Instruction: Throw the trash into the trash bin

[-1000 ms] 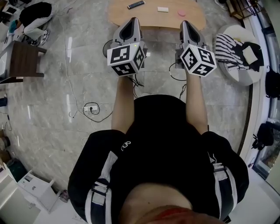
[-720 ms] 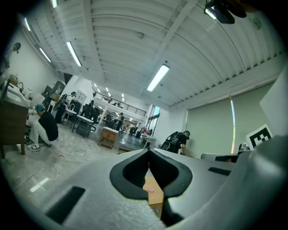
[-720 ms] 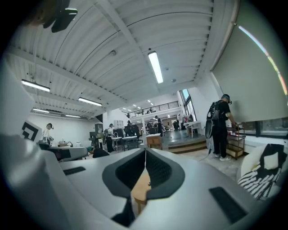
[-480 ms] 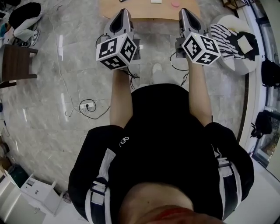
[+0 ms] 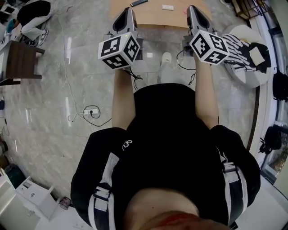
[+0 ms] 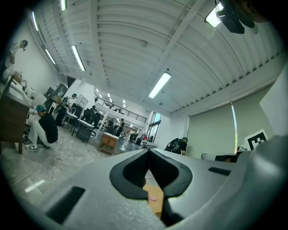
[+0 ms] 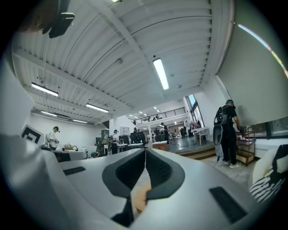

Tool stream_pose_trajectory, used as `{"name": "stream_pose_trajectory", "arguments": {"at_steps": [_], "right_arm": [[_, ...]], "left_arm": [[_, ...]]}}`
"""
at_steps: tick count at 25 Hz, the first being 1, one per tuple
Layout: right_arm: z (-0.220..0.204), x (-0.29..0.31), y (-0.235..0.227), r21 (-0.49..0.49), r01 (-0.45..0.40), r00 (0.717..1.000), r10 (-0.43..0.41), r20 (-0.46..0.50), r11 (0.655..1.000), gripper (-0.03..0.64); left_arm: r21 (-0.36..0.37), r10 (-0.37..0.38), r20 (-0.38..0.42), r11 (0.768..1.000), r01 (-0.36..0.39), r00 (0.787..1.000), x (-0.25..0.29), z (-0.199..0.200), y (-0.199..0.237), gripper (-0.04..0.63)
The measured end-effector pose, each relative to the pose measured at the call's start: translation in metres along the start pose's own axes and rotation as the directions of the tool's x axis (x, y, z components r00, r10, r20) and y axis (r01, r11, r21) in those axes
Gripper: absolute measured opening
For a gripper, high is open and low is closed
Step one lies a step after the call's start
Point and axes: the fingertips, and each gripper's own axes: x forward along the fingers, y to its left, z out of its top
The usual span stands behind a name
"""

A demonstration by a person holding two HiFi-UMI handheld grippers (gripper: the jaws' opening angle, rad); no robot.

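Note:
On the wooden table (image 5: 153, 19) at the top of the head view lie a dark remote (image 5: 139, 3) and a small white item (image 5: 167, 7). A small pink item (image 6: 153, 197) on that table shows through the gap under the left jaws. My left gripper (image 5: 127, 10) (image 6: 148, 150) points level at the table's near edge, shut with nothing in it. My right gripper (image 5: 192, 8) (image 7: 145, 149) is held beside it, also level, shut and empty. No bin shows in any view.
A round white seat with a striped cloth (image 5: 243, 54) stands to the right. At the left is a dark chair (image 5: 18, 60). A power strip with cables (image 5: 92, 111) lies on the marble floor. My shoe (image 5: 165, 58) is between the arms. People stand farther off in the hall.
Both grippers have come nearer to the table's edge, and the left one has shifted leftward. A shoe has stepped into view between the arms.

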Motion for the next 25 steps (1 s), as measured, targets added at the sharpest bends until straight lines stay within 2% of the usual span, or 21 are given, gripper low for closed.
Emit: {"name": "stream_pose_trajectory", "arguments": {"at_steps": [7,13,17,25], "right_arm": [[-0.015,0.024,-0.041,0.035,0.023,1.0,-0.024,0.019,0.999,0.012],[-0.013,0.056,-0.109,0.113,0.074,0.995,-0.08,0.052,0.991,0.012],[-0.007,0.083,-0.152,0.183,0.063,0.99,-0.084,0.11,0.981,0.011],[-0.022,0.169,-0.228,0.252,0.059,0.992,-0.085,0.094,0.966,0.011]], "left_arm": [[0.019,-0.028,-0.024,0.999,0.028,0.999,0.047,-0.022,0.0,0.008],[0.054,-0.051,-0.056,0.997,0.054,0.997,0.117,-0.034,-0.02,0.008],[0.064,-0.046,-0.088,0.997,0.051,0.995,0.167,-0.042,-0.024,0.008],[0.137,-0.033,-0.168,0.989,0.056,0.985,0.277,-0.063,-0.031,0.008]]}}
